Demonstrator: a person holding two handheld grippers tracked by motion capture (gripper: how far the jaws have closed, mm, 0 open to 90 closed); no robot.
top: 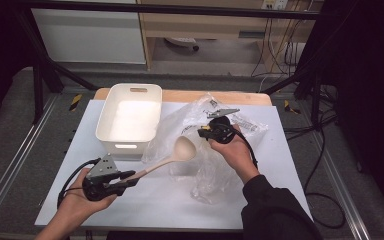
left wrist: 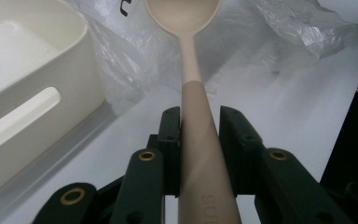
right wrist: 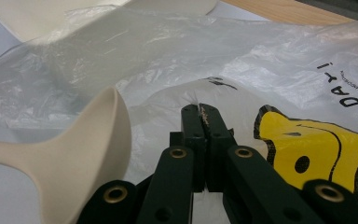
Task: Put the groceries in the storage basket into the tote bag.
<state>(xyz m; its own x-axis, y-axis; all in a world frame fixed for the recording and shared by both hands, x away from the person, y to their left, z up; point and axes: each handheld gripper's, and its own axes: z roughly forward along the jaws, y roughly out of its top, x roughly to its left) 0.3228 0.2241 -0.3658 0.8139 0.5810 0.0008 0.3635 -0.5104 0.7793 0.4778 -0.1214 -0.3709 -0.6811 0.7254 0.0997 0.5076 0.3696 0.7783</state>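
A beige ladle (top: 172,156) is held by its handle in my left gripper (top: 130,179), near the table's front left. In the left gripper view the ladle's handle (left wrist: 200,140) runs between the shut jaws and its bowl points at the clear plastic bag (left wrist: 261,37). My right gripper (top: 204,132) is at the middle of the table, shut on a fold of the plastic bag (top: 205,145). In the right gripper view the jaws pinch the thin film of the bag (right wrist: 261,60), and the ladle's bowl (right wrist: 93,140) hangs just to their left.
A white plastic bin (top: 130,120) stands at the back left on the white mat (top: 280,165), touching the bag's edge. The bag carries black print and a yellow label (right wrist: 317,149). Cables and a dark frame lie beyond the table.
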